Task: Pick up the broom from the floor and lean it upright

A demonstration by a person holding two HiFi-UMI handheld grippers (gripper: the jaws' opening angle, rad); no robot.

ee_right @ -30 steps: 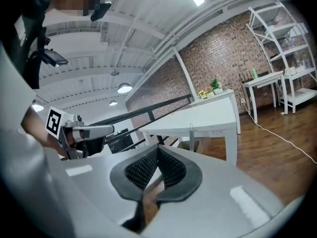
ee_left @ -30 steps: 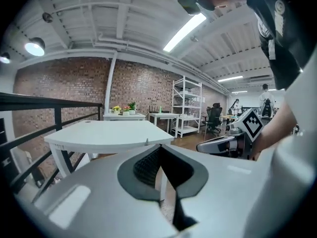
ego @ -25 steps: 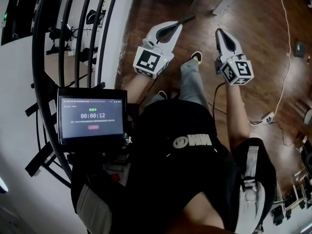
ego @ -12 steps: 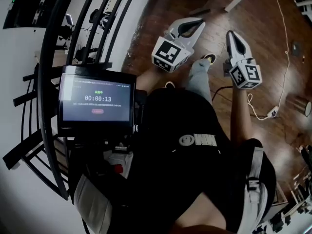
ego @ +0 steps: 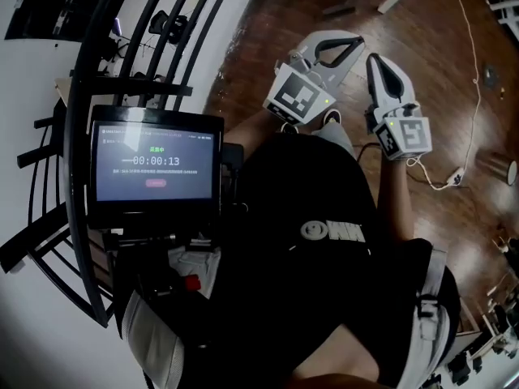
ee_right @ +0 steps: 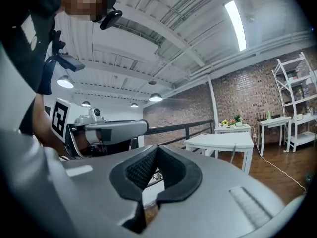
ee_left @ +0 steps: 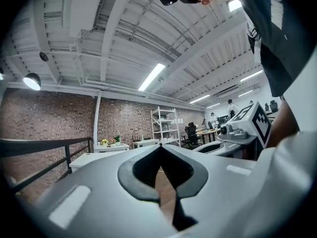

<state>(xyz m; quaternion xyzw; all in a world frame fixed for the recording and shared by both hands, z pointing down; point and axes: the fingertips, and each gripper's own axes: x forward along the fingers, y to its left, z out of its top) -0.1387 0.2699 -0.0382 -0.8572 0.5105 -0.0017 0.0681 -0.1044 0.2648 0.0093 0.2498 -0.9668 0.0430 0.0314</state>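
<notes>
Both grippers are held level in front of the person, side by side above the wooden floor (ego: 438,96). In the head view my left gripper (ego: 358,42) is shut and holds nothing. Just to its right, my right gripper (ego: 372,58) is shut and empty as well. The left gripper view shows the jaws (ee_left: 160,146) meeting at the tip, with the right gripper's marker cube (ee_left: 258,122) beside them. In the right gripper view the closed tips (ee_right: 157,147) point at the room, with the left gripper (ee_right: 111,129) at the left. A dark stick-like thing (ego: 338,10) lies on the floor ahead; I cannot tell whether it is the broom.
A black metal railing (ego: 122,63) curves along the left. A screen (ego: 154,165) hangs at the person's chest. A white cable (ego: 469,63) trails over the floor at the right. White tables (ee_right: 224,143) and a white shelf (ee_left: 164,126) stand before a brick wall.
Both grippers have risen and swung rightward in the head view, staying shut and empty. The person has walked on, so the railing and the floor have shifted in the picture.
</notes>
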